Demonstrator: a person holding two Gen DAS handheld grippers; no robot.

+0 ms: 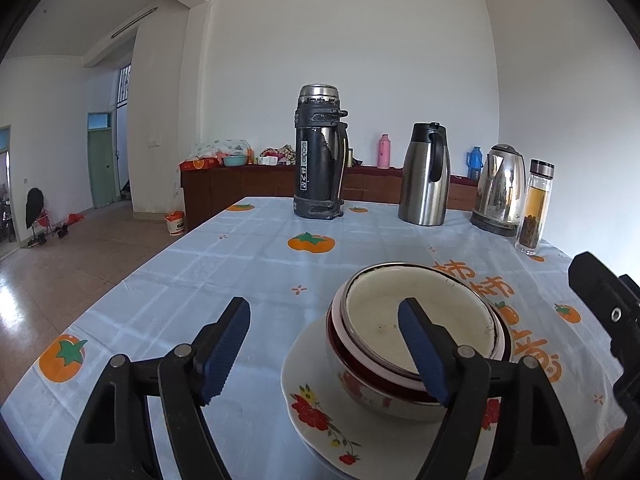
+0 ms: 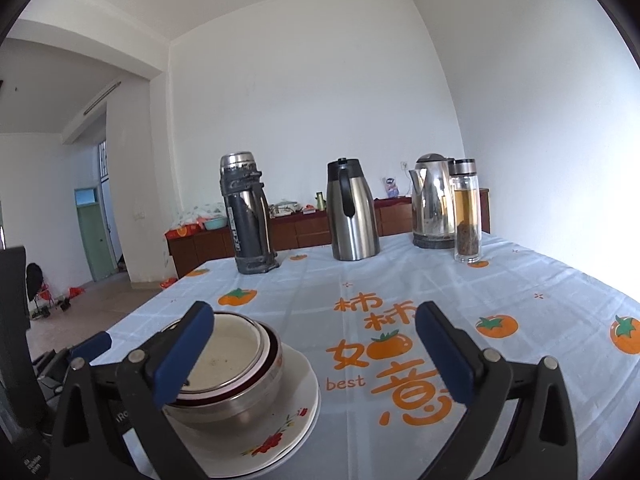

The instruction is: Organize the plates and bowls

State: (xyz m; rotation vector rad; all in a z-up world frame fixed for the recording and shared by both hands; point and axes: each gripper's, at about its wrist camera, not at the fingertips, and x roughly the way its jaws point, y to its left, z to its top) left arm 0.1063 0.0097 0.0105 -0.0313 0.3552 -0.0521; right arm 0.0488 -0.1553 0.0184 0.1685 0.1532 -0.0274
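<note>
Judging by how the crockery lies now, the sorting looks close to finished: the nested bowls (image 1: 416,332) sit one inside another, a cream-lined enamel one on top within a dark-red-rimmed one and a floral one below, and the whole nest rests on the stacked plates (image 1: 316,404) with their red flower print. In the left wrist view this stack sits at about 5 o'clock, near the close edge of the tabletop (image 1: 224,272); in the right wrist view it lies at about 7 o'clock. The left tongs (image 1: 324,354) stand wide apart and hold nothing, with one blue pad across the front of the bowl rim, though contact cannot be told from this angle. The right tongs (image 2: 316,352) are likewise spread and empty, their left pad just beside the bowls and their right pad over the persimmon-print cloth. No other plate or bowl shows loose on the cloth in either view, so nothing seems left to gather, unless something lies out of frame. What may remain is only squaring the stack. At 12 o'clock, well apart from the stack, stand a black flask (image 1: 320,152), a steel carafe (image 1: 424,176), an electric kettle (image 1: 500,190) and a glass tea bottle (image 1: 534,208).
</note>
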